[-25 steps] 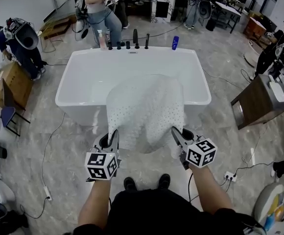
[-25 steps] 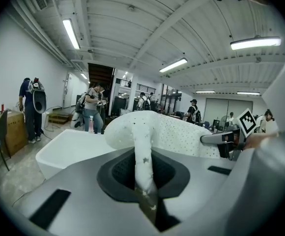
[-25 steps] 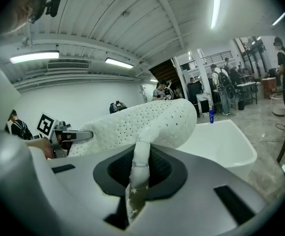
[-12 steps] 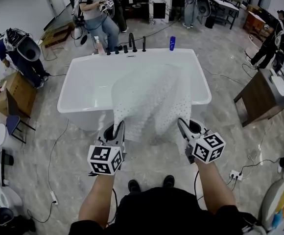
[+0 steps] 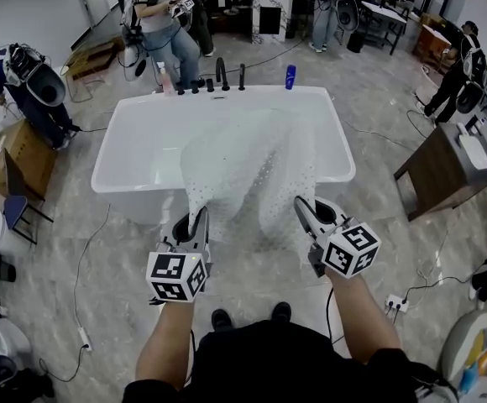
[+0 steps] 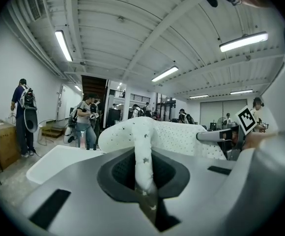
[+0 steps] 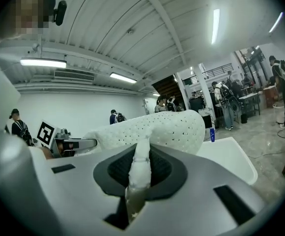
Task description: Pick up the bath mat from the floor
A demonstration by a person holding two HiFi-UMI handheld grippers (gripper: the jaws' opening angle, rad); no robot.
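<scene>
- Grip: left gripper (image 5: 199,218) and right gripper (image 5: 302,206) each have their fingers pressed together on a near corner of the bath mat (image 5: 256,162), and both pinches look deep.
- Position: the mat is off the floor, with its far part spread over the near rim of the bathtub (image 5: 117,170).
- Advice: raise both hands evenly with the near edge taut, so the sagging middle does not drag.
- Orientation: the long axis runs away from the person toward the bathtub's far end, and the near edge spans from gripper to gripper.

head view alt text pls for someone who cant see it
The left gripper and right gripper are each shut on a near corner of a white perforated bath mat, held up in front of a bathtub on a marble floor.
</scene>
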